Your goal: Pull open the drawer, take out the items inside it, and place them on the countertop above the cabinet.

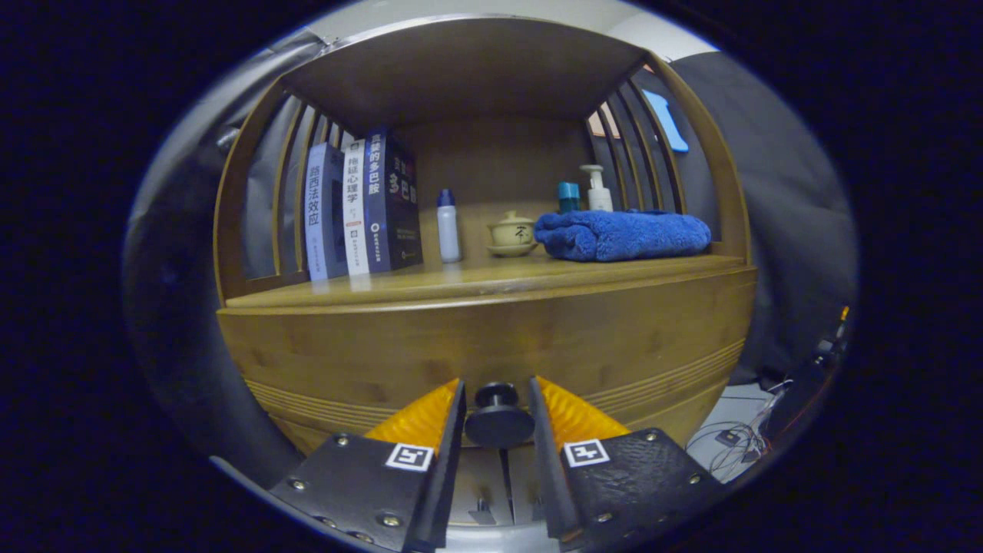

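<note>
I had the hand-held gripper point(498, 418) partly open, its fingers flanking the drawer point(491, 349) knob point(498, 418) at twelve o'clock without quite pressing it. Pulling before clamping, I judged, could let the knob slip free.

- The gripper point(498, 399) brackets the drawer's dark knob point(498, 415), fingers apparently not yet pressing it.
- Above, the countertop point(491, 281) holds books point(361, 207) and a blue towel point(623, 235).

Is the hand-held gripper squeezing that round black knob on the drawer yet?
Cannot tell. In the gripper view, the round black drawer knob sits between the hand-held gripper fingers, but any contact or gap is unclear.
</note>
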A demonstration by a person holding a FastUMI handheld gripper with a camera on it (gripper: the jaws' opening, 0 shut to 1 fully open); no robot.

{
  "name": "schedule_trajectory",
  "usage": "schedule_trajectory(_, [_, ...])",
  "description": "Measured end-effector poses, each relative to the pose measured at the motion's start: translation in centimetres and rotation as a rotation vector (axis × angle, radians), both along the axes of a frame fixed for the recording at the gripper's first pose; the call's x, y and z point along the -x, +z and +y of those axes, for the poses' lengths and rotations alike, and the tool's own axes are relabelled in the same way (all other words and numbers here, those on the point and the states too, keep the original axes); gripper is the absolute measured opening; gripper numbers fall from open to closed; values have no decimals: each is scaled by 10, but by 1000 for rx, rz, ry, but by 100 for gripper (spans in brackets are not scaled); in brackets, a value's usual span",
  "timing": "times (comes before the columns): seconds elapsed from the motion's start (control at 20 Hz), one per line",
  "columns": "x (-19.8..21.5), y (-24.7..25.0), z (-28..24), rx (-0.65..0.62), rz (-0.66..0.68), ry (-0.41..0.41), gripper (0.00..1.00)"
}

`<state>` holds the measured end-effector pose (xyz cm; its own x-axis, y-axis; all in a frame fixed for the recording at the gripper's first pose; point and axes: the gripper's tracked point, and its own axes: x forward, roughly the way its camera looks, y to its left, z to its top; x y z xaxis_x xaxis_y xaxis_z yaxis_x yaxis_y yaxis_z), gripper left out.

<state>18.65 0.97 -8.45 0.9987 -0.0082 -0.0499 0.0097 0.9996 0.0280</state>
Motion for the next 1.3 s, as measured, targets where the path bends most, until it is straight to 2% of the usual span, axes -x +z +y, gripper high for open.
schedule_trajectory(0.15, [-4,-9,2,7,22,8,52])
schedule_trajectory(0.25, [-7,-21,-1,89,78,-4,52])
schedule_trajectory(0.35, [-7,-6,-2,108,22,-13,53])
schedule_trajectory(0.5, [-5,-5,3,9,-2,2,44])
schedule_trajectory(0.65, [-7,-12,1,103,106,12,38])
schedule_trajectory(0.7, [-6,-13,0,100,124,10,34])
schedule_trajectory(0.8, [-12,-10,3,79,113,-3,34])
schedule_trajectory(0.9, [-5,-11,1,94,124,-19,28])
schedule_trajectory(1.3, [0,-9,2,109,159,-18,28])
